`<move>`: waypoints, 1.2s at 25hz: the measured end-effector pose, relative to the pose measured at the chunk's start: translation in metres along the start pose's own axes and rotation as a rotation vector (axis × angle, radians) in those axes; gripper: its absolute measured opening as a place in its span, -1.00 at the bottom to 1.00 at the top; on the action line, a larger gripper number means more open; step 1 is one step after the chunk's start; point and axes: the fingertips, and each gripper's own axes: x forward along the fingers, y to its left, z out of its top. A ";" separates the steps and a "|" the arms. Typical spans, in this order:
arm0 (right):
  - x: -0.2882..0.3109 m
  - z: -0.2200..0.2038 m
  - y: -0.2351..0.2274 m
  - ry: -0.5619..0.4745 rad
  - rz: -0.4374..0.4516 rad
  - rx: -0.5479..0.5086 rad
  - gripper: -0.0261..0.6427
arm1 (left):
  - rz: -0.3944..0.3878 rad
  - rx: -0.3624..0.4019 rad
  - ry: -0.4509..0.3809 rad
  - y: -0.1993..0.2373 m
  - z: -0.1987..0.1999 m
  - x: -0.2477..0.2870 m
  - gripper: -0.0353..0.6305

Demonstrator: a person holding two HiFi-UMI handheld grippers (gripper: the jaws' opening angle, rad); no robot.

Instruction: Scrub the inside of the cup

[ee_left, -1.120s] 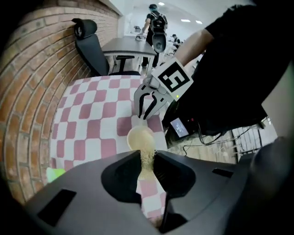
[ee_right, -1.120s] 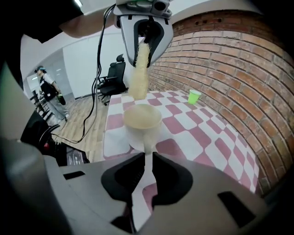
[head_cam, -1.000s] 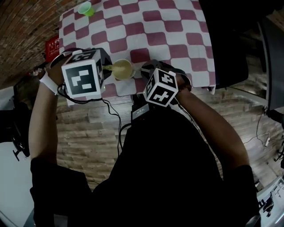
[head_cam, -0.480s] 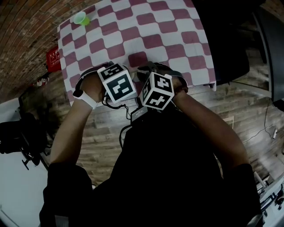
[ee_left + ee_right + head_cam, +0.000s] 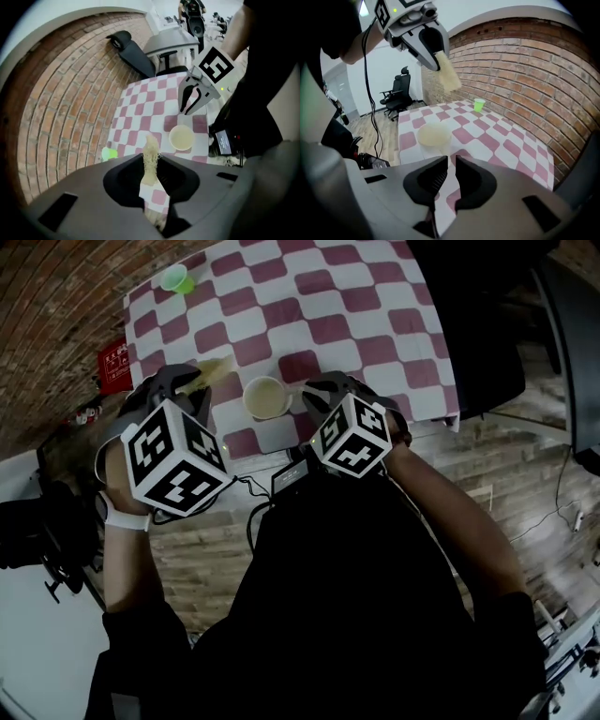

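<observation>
Nearest is the person's dark torso, with both forearms reaching out over the near edge of the table [image 5: 412, 352]. A small black device [image 5: 293, 475] sits just off that near edge, at the person's front.

The left gripper [image 5: 190, 382] is at the near left and raised above the cloth. Its jaws are closed on a pale, fibrous scrubber [image 5: 150, 152], which sticks out past the fingertips. The scrubber hangs in the air to the left of the cup, not inside it and not touching it.

The right gripper [image 5: 451, 161] is at the near right. Its jaws stand only a narrow slit apart with nothing between them, and the checked cloth shows through the gap. They point towards the cup and stop short of it.

The cup [image 5: 266, 397] is cream-coloured and stands upright on the red-and-white checked tablecloth [image 5: 328, 296], close to the near edge. It is between the two grippers, with its open mouth facing up. What lies inside it cannot be made out.

Farther back, a small green cup [image 5: 175, 279] stands alone near the far left corner of the table, well apart from everything else. A brick wall [image 5: 543, 70] runs along the left side of the table. Beyond the table's far end stand a black office chair [image 5: 133, 49] and other furniture too small to tell apart.
</observation>
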 end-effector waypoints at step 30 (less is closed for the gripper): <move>-0.137 0.126 -0.020 -0.489 -0.243 0.589 -0.72 | -0.167 -1.038 -1.208 0.041 -0.064 -0.117 -0.66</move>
